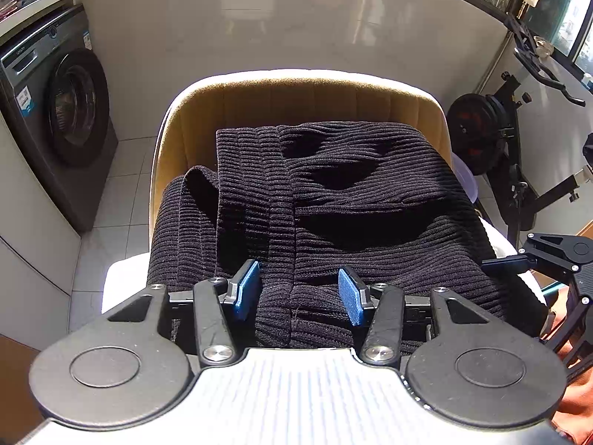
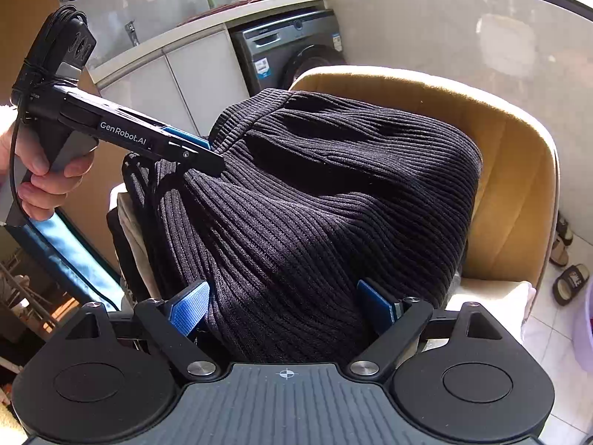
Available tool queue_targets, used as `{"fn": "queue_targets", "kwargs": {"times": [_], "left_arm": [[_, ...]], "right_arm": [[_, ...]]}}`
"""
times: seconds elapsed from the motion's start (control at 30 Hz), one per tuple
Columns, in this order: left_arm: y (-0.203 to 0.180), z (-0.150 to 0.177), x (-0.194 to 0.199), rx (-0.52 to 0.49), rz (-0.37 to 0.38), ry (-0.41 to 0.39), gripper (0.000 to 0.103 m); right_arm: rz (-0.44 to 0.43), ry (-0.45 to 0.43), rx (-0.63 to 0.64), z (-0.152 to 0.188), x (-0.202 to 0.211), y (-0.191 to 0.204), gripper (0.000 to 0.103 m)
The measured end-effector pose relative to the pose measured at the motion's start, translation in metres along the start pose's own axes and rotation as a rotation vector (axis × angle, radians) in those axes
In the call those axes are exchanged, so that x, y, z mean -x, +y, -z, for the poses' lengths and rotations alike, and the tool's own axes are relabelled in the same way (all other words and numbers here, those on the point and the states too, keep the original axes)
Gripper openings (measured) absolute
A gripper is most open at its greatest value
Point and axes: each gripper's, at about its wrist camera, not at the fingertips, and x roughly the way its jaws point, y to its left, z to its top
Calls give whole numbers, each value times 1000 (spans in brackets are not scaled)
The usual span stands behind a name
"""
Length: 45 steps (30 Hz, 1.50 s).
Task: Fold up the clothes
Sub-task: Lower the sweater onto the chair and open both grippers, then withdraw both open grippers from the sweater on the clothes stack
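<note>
A black ribbed sweater (image 1: pixel 333 200) lies heaped on the tan chair (image 1: pixel 315 100); the left claw (image 1: pixel 298 291) and right claw (image 2: pixel 285 307) both gape apart over the sweater's near edge.

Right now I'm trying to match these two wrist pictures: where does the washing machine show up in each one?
Left wrist view: the washing machine stands at the far left edge, left of the tan chair.
Right wrist view: the washing machine sits at upper centre, under the white counter, behind the chair.
Shared landmark: the black knit garment draped on that chair.
</note>
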Motion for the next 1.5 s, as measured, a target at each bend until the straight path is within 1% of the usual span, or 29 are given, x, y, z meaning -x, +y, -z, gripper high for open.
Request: {"fn": "queue_targets", "kwargs": {"times": [0.07,0.17,0.23,0.3,0.37,0.4,0.43,0.47,0.53,0.63,0.7,0.77,0.83,0.9,0.97,1.07,1.2,1.33,1.4,1.5], "left_arm": [[-7,8,6,-11,-14,-9,50],[-12,8,5,-5,-33,-21,50],[-18,5,4,-4,-60,-29,51],[-24,1,3,-21,-96,-47,54],[-31,-2,1,-43,-125,-62,65],[-34,-4,-1,-60,-144,-64,78],[-37,-5,-3,-77,-163,-66,88],[-41,-6,-4,-94,-190,-69,91],[-45,-5,-3,-110,-230,-83,96],[-46,-7,0,-95,-254,-84,98],[-47,-8,5,-91,-260,-78,99],[-50,-11,11,-96,-264,-75,99],[-50,-11,21,-94,-249,-87,101],[-50,-7,30,-75,-209,-89,102],[-49,0,40,-54,-182,-83,102],[-47,13,57,-55,-178,-98,102],[-47,30,77,-55,-166,-119,103],[-53,47,92,-64,-135,-124,103],[-57,56,99,-75,-115,-123,103],[-72,74,116,-133,-119,-151,103]], "right_arm": [[-12,-3,7,1,-1,-3,86],[-16,7,20,-2,-3,-7,88],[-5,12,22,-7,-5,-8,90],[5,5,-1,-11,-2,-7,91],[19,-10,-22,-13,6,-3,93],[32,-29,-36,-13,11,0,94],[46,-49,-51,-13,17,3,98],[58,-74,-73,-13,23,4,102],[73,-137,-133,-11,40,6,102],[97,-193,-215,-4,63,12,102],[123,-212,-249,0,74,17,102],[164,-227,-268,3,83,26,102],[200,-252,-288,8,92,36,102],[237,-272,-316,12,101,49,102],[276,-293,-349,17,111,63,102],[345,-352,-406,27,129,87,102],[427,-394,-459,42,152,120,102],[503,-402,-466,58,166,149,102],[518,-399,-479,67,172,161,102],[529,-397,-488,80,181,181,102]]}}
